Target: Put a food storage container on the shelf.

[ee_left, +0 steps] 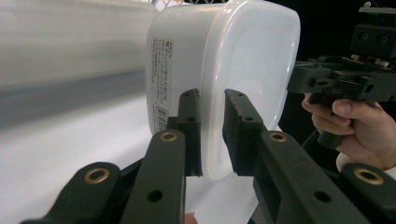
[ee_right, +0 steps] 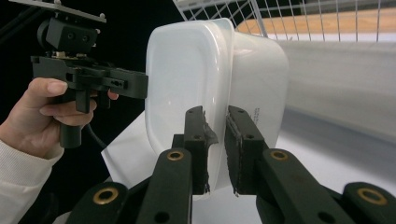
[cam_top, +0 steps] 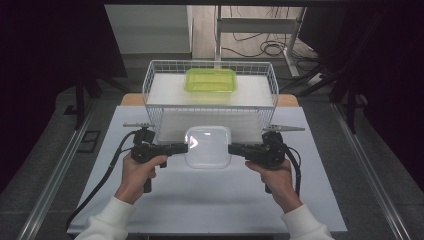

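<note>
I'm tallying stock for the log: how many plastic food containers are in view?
2. A white lidded plastic container is clamped at its rim between the left claw and right claw, in front of the white wire basket; a green translucent plastic container sits inside that basket.

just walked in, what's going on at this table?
A person holds a two-jaw gripper in each hand and grips a white lidded plastic container from both sides. The left gripper and the right gripper are each clamped on the container's rim at opposite ends; each gripper view shows the jaws pinching that edge. The container sits just in front of a white wire basket, which has a green lidded container inside it. Whether the white one is off the table I can't tell.
</note>
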Tool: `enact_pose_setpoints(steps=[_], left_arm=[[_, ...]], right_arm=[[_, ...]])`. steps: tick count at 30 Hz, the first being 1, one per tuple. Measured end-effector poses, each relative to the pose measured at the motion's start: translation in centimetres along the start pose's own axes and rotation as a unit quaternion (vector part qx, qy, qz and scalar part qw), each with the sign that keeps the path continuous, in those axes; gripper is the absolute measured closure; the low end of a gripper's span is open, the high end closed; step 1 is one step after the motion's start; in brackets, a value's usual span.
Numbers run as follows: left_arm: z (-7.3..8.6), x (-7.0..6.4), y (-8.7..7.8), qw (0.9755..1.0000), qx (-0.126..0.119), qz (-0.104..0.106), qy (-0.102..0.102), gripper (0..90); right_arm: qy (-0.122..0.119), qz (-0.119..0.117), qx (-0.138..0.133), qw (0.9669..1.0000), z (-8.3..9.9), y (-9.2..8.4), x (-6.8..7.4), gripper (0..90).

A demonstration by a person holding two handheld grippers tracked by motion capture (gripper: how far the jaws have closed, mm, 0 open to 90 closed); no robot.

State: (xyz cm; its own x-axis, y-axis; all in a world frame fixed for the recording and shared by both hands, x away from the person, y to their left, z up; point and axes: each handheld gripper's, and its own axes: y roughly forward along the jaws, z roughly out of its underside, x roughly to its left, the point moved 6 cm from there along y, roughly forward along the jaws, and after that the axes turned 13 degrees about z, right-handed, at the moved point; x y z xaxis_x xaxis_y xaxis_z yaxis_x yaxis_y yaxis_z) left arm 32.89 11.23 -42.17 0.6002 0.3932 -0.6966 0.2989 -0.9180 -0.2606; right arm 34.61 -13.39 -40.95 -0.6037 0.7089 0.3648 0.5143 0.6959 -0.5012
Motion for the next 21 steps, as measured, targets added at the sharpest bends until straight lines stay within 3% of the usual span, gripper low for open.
enact_pose_setpoints(steps=[5, 21], left_arm=[[-1.4, -0.9, -0.5, 0.9998, -0.005, -0.007, 0.015, 77.7], [-4.4, -2.2, -1.6, 0.9993, -0.015, -0.012, 0.033, 77.8]], right_arm=[[-0.010, -0.002, -0.008, 0.9999, -1.7, -0.6, 0.6, 78.7], [-0.018, -0.011, -0.025, 0.9995, -4.7, -0.9, 1.3, 78.9]])
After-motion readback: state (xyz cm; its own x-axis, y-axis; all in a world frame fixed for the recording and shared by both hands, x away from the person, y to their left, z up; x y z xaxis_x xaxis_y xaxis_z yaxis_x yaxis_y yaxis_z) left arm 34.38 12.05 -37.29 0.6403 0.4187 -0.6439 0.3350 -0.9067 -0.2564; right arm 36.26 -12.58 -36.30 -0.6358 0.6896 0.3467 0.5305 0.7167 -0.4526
